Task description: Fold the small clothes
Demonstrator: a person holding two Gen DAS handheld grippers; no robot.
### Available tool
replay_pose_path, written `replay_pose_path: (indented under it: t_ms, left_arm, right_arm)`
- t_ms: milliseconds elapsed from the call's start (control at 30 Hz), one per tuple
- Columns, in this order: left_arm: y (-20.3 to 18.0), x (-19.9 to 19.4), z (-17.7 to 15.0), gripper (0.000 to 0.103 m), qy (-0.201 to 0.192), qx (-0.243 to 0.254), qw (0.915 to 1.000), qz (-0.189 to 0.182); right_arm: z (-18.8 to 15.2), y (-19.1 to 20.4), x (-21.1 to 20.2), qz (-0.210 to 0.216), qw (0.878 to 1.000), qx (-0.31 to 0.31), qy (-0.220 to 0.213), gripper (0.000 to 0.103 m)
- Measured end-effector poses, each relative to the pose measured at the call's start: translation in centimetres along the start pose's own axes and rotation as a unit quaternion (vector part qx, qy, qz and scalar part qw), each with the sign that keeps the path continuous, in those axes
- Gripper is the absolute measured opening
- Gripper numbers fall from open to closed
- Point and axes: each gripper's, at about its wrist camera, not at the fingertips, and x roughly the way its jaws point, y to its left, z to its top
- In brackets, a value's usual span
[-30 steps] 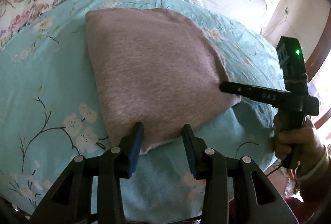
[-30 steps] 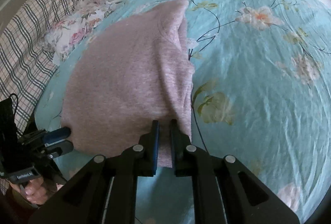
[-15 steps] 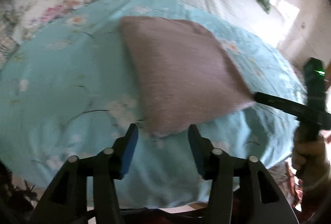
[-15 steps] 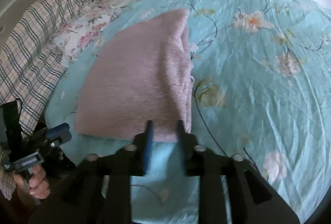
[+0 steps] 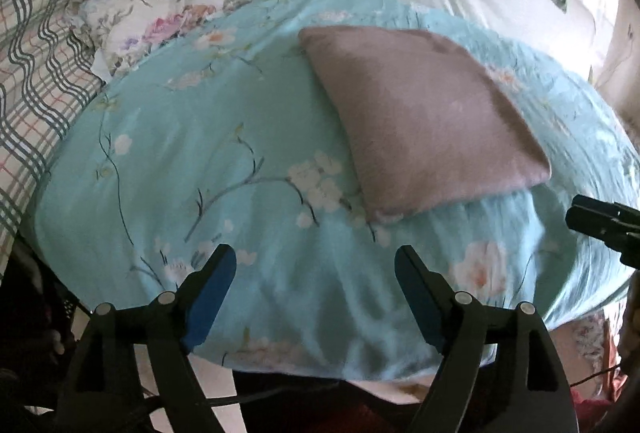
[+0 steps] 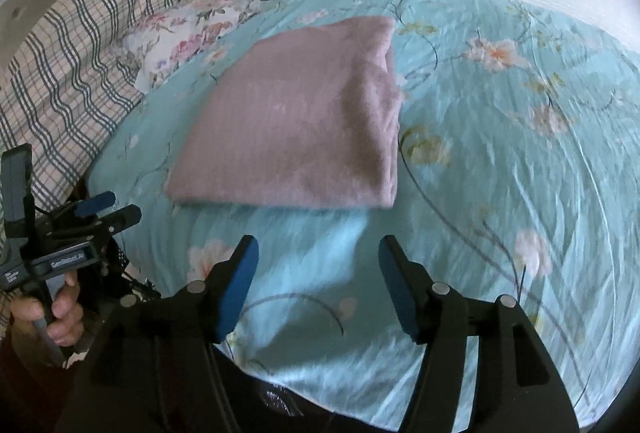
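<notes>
Pink garment [image 5: 424, 113], folded, lies on the turquoise floral bedspread [image 5: 208, 161], at 1 o'clock of the left hand-held gripper [image 5: 316, 289]; both it and the right hand-held gripper [image 6: 318, 281] gape, empty.

Folded mauve garment [image 6: 304, 117] beyond spread right gripper [image 6: 318, 253]
</notes>
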Motion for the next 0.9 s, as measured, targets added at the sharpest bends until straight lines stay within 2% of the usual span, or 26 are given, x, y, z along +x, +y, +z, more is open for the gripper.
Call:
replay_pose_path:
  t_ms: [167,267,367,600,767,900]
  left_arm:
    - [-0.5,-0.7,-0.5,0.082,0.011,0.008,0.9999,0.0]
    - [-1.1,-1.2,-0.3,0.082,0.011,0.022,0.9993,0.028]
    - [-1.4,-1.5,0.2,0.082,0.009,0.032,0.9982,0.05]
    - [-1.3,-2.2,0.7,0.082,0.006,0.04,0.9965,0.073]
    - [-0.9,-2.3,2.2,0.083,0.003,0.039,0.996,0.081]
    - [-0.9,-2.8,3.4,0.083,-0.006,0.034,0.9967,0.073]
  right_arm:
    - [-0.8,0.2,-0.4,0.0,1.0,0.003,0.005,0.067]
    - [-0.8,0.6,-0.9,-0.001,1.0,-0.002,-0.002,0.073]
    - [-0.7,0.9,-1.2,0.001,1.0,-0.004,-0.007,0.073]
    - [-0.2,1.3,-1.4,0.009,1.0,-0.011,-0.005,0.077]
    - [0.9,1.6,-1.5,0.014,1.0,-0.025,-0.006,0.081]
    - [2.2,2.0,-2.0,0.018,0.999,-0.037,-0.017,0.088]
